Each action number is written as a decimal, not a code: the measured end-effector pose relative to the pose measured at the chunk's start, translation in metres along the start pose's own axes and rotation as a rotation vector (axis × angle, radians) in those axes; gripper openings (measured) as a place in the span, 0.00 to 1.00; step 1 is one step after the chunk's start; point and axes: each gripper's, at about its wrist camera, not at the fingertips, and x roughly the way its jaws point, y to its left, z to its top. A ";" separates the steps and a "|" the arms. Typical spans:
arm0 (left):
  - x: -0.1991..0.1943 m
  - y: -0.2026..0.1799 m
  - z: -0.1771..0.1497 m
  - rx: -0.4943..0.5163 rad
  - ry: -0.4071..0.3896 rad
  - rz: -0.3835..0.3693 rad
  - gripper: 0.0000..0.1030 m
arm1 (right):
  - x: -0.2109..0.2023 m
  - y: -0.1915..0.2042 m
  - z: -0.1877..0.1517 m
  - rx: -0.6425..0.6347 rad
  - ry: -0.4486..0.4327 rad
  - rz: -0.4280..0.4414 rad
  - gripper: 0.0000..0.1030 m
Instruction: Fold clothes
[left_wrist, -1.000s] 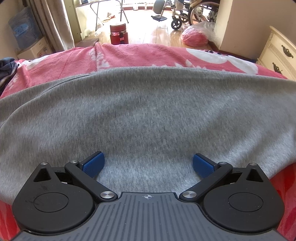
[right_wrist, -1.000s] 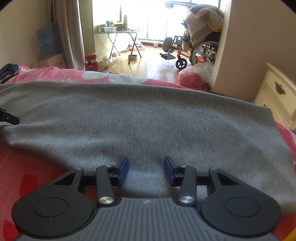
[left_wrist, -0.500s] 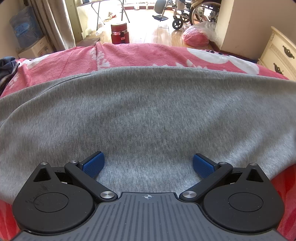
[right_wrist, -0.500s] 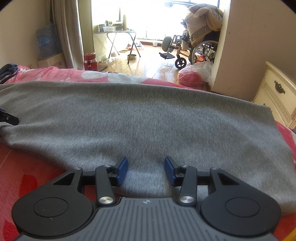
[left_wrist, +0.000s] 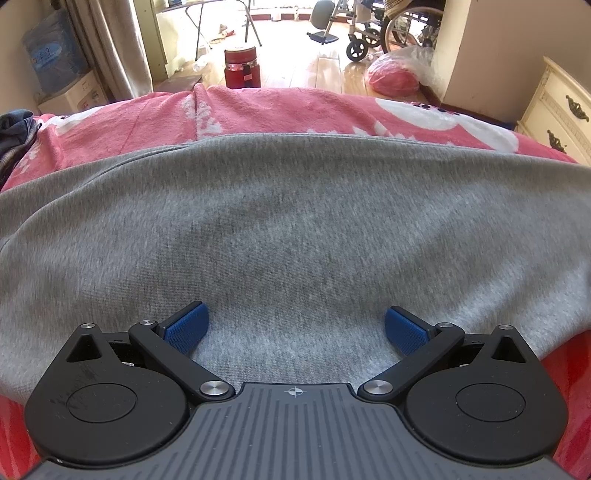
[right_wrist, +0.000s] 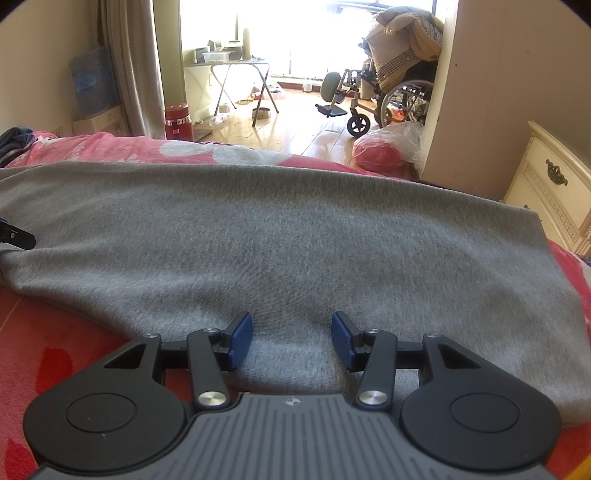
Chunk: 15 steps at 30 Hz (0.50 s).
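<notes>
Grey garment (left_wrist: 295, 229): one | grippers: two, fingers apart | blanket (left_wrist: 280, 110): one

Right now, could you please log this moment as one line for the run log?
task: fold clothes | left gripper: open over grey garment | right gripper: open, jaws just widening, cloth between | pink blanket underneath

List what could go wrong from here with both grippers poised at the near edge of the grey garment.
1. The right gripper, whose jaws have just been opening, may close on a single layer of the grey garment.
2. The left gripper stands much wider, so uneven grips could skew the fold.
3. The pink blanket could get pinched along.
</notes>
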 end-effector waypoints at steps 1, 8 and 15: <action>0.000 0.000 0.000 -0.001 -0.001 0.000 1.00 | 0.000 0.000 0.000 0.000 0.000 0.000 0.49; -0.001 -0.001 -0.001 0.014 -0.007 0.001 1.00 | 0.000 0.000 0.001 0.000 0.001 -0.003 0.50; -0.010 0.007 0.000 -0.017 -0.026 -0.015 1.00 | -0.001 0.001 0.001 0.002 -0.001 -0.005 0.50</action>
